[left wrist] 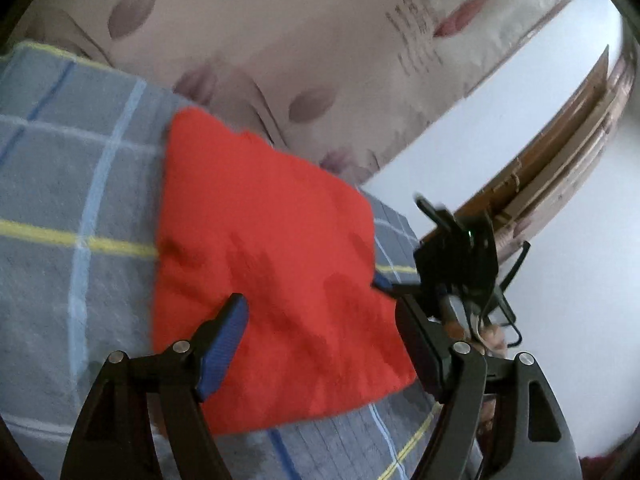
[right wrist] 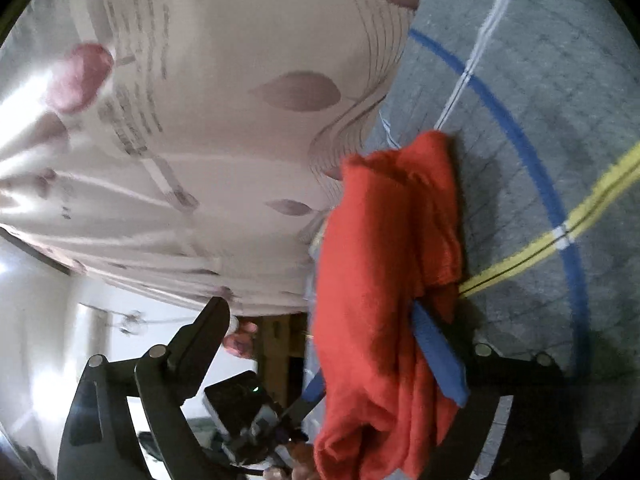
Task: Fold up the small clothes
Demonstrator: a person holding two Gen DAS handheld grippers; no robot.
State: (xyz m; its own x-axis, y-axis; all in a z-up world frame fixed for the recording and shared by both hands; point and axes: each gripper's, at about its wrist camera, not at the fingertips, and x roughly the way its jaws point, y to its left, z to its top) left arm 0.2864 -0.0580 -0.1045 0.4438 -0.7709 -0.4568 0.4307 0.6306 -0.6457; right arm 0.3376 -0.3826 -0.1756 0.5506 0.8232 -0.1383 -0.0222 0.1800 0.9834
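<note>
Red cloth (left wrist: 264, 264) lies folded on the checked sheet (left wrist: 60, 184) — both grippers, left gripper (left wrist: 324, 344) and right gripper (right wrist: 340, 340), gape empty, so they should withdraw cleanly without snagging.

Print on plastic bedding bag (left wrist: 408, 20) blurred, unreadable.

Red cloth (left wrist: 260, 264) is showing plain orange-red, no print. Bedsheet (left wrist: 76, 184) is showing grey plaid with pale-blue, blue and yellow lines. Bedding bag (left wrist: 248, 28) is showing pale pink with mauve leaf shapes. Finger pads (left wrist: 224, 344) are showing blue on black frames.
</note>
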